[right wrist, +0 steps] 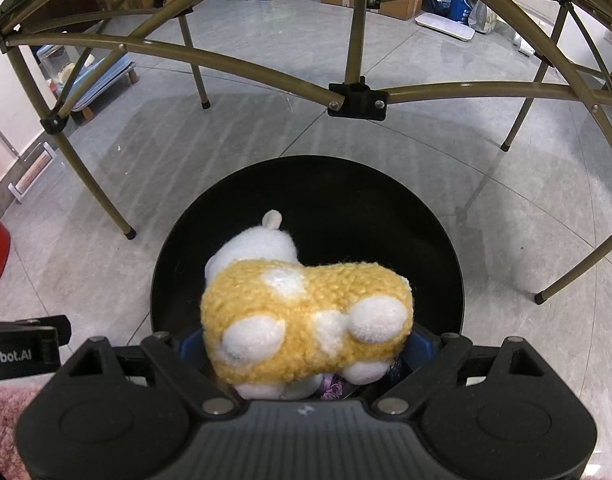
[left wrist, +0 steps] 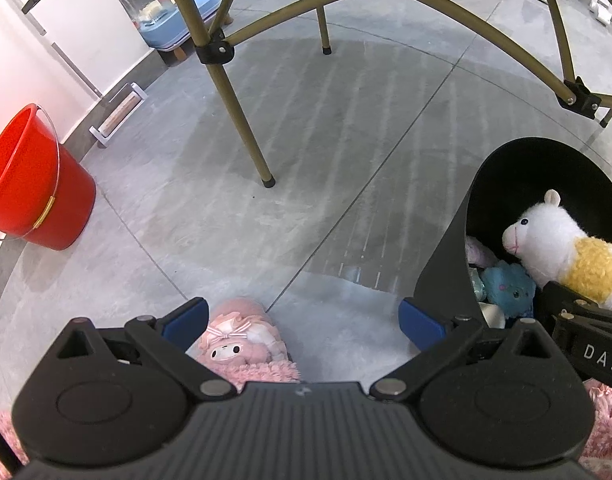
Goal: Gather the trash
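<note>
Solely from left wrist: alpaca plush [left wrist: 554, 240] face, over black bin [left wrist: 446, 272]. Head up-left, long axis tilted. Right gripper [right wrist: 306, 344] clamped on alpaca plush; left gripper [left wrist: 302, 318] spread, empty.

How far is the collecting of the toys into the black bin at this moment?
Done: a blue fluffy plush toy and other soft items already lie inside the round black bin. In hand: the right tongs hold the white and yellow plush alpaca over the bin opening. Left: the pink plush slipper lies on the floor under the open left tongs.
</note>
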Demonstrator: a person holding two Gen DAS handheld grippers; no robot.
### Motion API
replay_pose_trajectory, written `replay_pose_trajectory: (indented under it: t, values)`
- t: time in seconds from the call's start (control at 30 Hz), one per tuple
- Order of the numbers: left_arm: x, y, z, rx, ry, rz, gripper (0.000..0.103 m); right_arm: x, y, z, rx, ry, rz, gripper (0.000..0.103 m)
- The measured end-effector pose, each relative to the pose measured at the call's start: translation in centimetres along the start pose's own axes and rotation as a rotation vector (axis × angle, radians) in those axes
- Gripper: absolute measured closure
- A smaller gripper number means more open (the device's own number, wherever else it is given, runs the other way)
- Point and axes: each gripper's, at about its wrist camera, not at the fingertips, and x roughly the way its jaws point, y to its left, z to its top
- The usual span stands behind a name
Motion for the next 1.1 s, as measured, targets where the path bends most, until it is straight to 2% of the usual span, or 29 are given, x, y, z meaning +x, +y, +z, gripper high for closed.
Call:
replay_pose_trajectory:
  t: [0.23, 0.37, 0.5, 1.1]
  values:
    - [0.04, -0.03, -0.01, 0.0, 0.001, -0.004, 0.0, 0.41, 0.06, 0.13, -0.003, 0.012, 0.003, 0.008]
    - [0.09, 0.02, 0.03, -0.003, 0.004, -0.006, 0.0, 0.54, 0.01, 0.06, 0.002, 0.009, -0.005, 0.0]
    - [0.06, 0.0, 0.05, -0.001, 0.005, -0.009, 0.0, 0.36, -0.1, 0.04, -0.004, -0.008, -0.033, 0.0]
    - [-0.44, -0.19, -0.07, -0.001, -0.015, -0.021, 0.0, -0.36, -0.53, -0.02, -0.001, -0.02, -0.035, 0.0]
